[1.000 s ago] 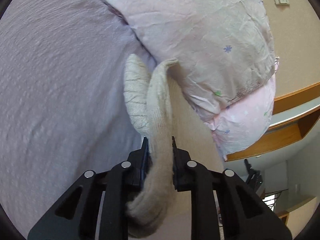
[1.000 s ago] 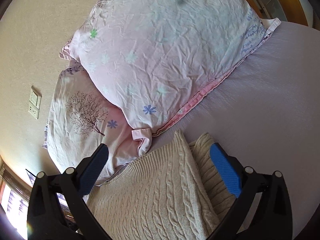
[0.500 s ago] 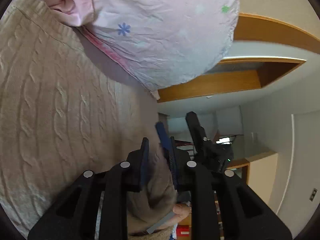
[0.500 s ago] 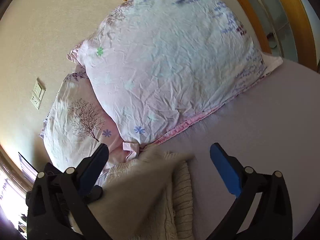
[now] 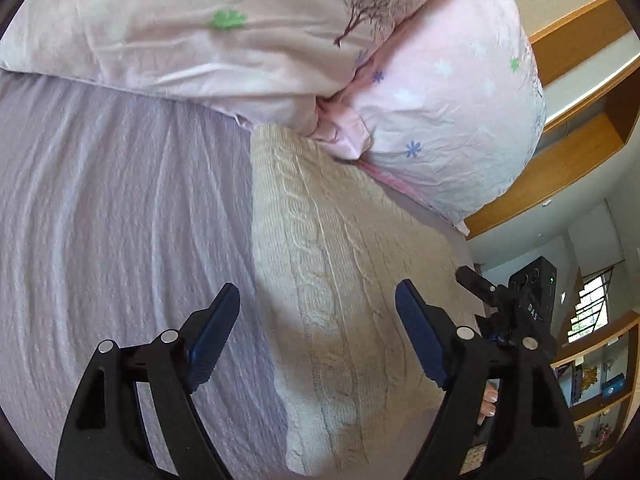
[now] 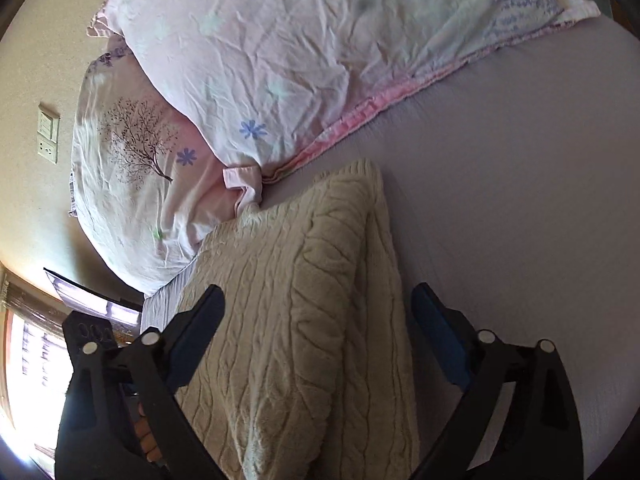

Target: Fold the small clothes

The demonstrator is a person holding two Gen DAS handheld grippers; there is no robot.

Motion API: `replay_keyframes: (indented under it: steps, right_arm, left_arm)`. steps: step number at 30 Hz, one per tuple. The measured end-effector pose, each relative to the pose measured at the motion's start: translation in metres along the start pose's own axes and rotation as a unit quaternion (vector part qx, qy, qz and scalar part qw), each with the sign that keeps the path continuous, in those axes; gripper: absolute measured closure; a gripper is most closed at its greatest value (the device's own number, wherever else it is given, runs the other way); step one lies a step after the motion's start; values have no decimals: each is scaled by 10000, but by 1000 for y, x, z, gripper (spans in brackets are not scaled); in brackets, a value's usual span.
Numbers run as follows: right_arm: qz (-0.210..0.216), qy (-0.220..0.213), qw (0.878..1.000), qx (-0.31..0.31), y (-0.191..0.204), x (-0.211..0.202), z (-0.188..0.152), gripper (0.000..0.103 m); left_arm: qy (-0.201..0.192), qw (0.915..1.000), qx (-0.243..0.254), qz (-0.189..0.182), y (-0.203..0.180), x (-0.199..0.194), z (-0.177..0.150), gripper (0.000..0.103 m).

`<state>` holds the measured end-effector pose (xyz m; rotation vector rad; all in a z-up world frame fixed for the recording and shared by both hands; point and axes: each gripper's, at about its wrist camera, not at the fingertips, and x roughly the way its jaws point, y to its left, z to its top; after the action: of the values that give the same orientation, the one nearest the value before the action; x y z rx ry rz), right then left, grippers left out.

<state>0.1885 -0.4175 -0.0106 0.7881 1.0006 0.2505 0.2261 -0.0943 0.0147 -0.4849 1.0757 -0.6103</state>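
Folded cream cable-knit sweater lies on the lilac bedsheet, far end touching two pink pillows. Left gripper and right gripper: fingers spread, holding nothing; bare sheet alongside.

Cream cable-knit sweater: thick wool-like knit, raised rope ribs, soft matt fuzzy surface.
Lilac bedsheet: matt woven cloth, fine crinkled ripples on the left.
Pale pink flower-print pillows: thin smooth cotton-like cloth, finely creased, matt.
Left gripper: matt black plastic frame, blue rubbery-looking pads, shiny metal rivets.
Right gripper: same matt black plastic, blue pads, bright metal rivets.
Orange-brown wooden ledge: smooth wood, light sheen.
Beige wall: rough, grainy, matt.
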Motion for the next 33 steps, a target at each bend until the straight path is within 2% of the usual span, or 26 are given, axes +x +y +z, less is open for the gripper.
replay_keyframes:
  steps: [1, 2, 3, 4, 6, 8, 10, 12, 14, 16, 17, 19, 20, 22, 23, 25, 26, 28, 30, 31, 33]
  right_arm:
    - [-105, -59, 9999, -54, 0, 0, -1, 38]
    - [-76, -61, 9999, -92, 1, 0, -2, 49]
    - [133, -31, 9999, -1, -2, 1, -2, 64]
    - [220, -66, 9997, 97, -6, 1, -2, 65]
    - [462, -160, 9986, 192, -8, -1, -2, 71]
    - [781, -295, 9964, 141, -2, -6, -2, 73]
    - [1281, -282, 9914, -20, 13, -7, -4, 74]
    - [1566, -110, 9872, -293, 35, 4, -9, 75]
    - [1287, 98, 9896, -641, 58, 26, -12, 72]
    - [506, 170, 9939, -965, 75, 40, -15, 65]
    - [268, 61, 9943, -1030, 77, 36, -17, 59]
    - [494, -321, 9940, -923, 74, 9, -25, 52]
    - [611, -493, 9924, -944, 74, -5, -29, 44]
    - [482, -531, 9911, -1123, 81, -16, -36, 43]
    - [346, -429, 9918, -1156, 83, -14, -39, 47]
    - [248, -125, 9926, -1179, 86, 0, -42, 65]
    - [179, -26, 9928, -1181, 84, 8, -43, 89]
    - [31, -340, 9923, -1188, 85, 10, -42, 93]
    - [-217, -765, 9916, -1022, 81, 4, -34, 95]
    - [-269, -807, 9926, -864, 75, 4, -29, 95]
    - [-430, -621, 9940, -787, 69, 15, -28, 94]
  left_arm:
    - [113, 9999, 12, -22, 2, 5, -5, 23]
    - [164, 9998, 6, -67, 1, 11, -6, 23]
    - [187, 9997, -39, -175, 1, 15, -8, 23]
    - [144, 9995, -114, -262, 2, 17, -10, 23]
    - [100, 9990, -252, -369, 6, 19, -10, 35]
    - [81, 9975, -361, -606, 13, 14, -8, 57]
    - [152, 9968, -249, -751, 17, -4, -6, 63]
    - [-18, 9983, 102, -571, 17, -35, -5, 64]
    - [-241, 9989, 400, -61, 24, -59, 0, 61]
    - [-397, 9972, 444, 445, 38, -67, 10, 56]
    - [-402, 9966, 378, 611, 46, -68, 13, 54]
    - [-391, 9982, 97, 448, 59, -74, 8, 54]
    - [-538, 9976, 113, 432, 59, -81, 4, 53]
    - [-881, 9929, 486, 627, 49, -98, -6, 47]
    - [-1036, 9901, 661, 671, 43, -108, -10, 43]
    - [-1275, 9861, 926, 534, 27, -121, -21, 39]
    - [-1302, 9853, 1037, 396, 18, -123, -26, 35]
    - [-1183, 9846, 1258, 290, 5, -116, -33, 34]
    - [-941, 9852, 1375, 392, -3, -97, -37, 34]
    - [-883, 9854, 1405, 386, -4, -90, -39, 36]
    - [-894, 9839, 1486, 441, -8, -86, -43, 37]
